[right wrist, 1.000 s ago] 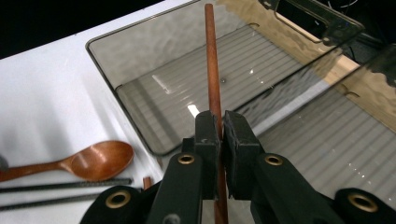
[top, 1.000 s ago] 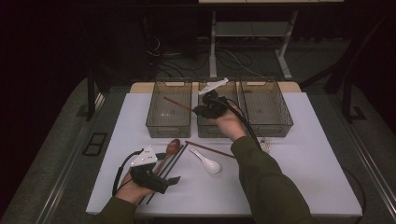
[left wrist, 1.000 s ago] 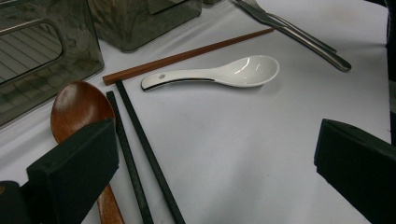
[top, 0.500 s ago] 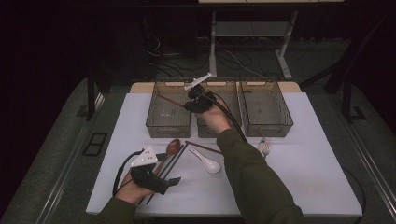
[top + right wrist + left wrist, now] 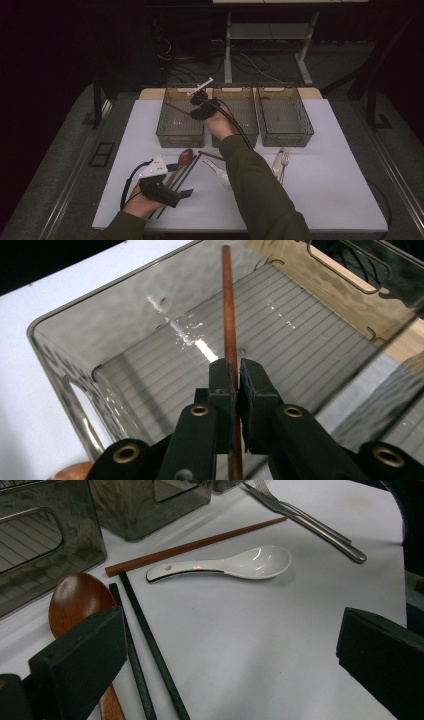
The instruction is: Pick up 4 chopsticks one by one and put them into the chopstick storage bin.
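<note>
The right gripper (image 5: pixel 236 377) pinches a brown chopstick (image 5: pixel 229 315) between its jaws and holds it above the left bin (image 5: pixel 181 118), the stick pointing over the inside of this bin. The left gripper (image 5: pixel 172 194) rests on the white table (image 5: pixel 330 195) with its jaws spread wide and nothing between them. Just before it lie a wooden spoon (image 5: pixel 80 600), two black chopsticks (image 5: pixel 145 645), another brown chopstick (image 5: pixel 195 545) and a white ceramic spoon (image 5: pixel 230 566).

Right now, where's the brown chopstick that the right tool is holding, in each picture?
High view: brown chopstick slants over the left bin, clamped in the right tool.
Right gripper view: it runs up the middle, pinched between the jaws, above the bin floor.
Left gripper view: not there; another chopstick lies on the table.
Shared landmark: the left bin.
</note>
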The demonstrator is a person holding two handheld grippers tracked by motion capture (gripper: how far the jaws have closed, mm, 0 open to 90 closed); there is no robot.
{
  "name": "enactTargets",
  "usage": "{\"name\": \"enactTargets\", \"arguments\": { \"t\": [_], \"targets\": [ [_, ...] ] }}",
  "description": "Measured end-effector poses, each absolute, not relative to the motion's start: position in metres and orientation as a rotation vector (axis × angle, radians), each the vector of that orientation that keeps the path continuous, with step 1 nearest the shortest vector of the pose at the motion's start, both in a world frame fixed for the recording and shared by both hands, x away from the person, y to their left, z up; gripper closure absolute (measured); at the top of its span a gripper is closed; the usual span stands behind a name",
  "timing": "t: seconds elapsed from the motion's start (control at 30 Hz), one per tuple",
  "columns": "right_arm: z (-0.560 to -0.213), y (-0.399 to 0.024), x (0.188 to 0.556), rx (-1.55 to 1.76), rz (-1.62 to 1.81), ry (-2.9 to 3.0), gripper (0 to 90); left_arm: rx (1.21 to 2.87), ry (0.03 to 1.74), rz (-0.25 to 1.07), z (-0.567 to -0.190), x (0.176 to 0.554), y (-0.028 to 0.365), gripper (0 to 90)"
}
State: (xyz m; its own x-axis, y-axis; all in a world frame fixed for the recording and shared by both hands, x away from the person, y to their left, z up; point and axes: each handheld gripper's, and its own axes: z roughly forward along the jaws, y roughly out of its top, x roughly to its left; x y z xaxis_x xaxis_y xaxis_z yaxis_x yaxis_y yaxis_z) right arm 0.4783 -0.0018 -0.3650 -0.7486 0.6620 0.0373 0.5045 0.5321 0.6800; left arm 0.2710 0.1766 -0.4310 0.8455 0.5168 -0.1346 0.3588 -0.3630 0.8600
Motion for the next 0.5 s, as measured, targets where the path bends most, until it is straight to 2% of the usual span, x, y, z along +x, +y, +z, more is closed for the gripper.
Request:
{"name": "enactTargets", "arguments": {
  "t": [0.13,0.23,0.5],
  "targets": [
    [-0.366,0.007,0.479,0.984,1.025,2.536,83.5,1.991,0.638,0.192,-0.431,0.271,0.176,0.0],
    [-0.365,0.008,0.478,0.976,1.034,2.522,76.7,1.988,0.641,0.191,-0.431,0.271,0.177,0.0],
    [-0.356,-0.002,0.478,0.984,1.116,2.51,65.6,1.99,0.642,0.189,-0.431,0.271,0.176,0.0]
  ]
}}
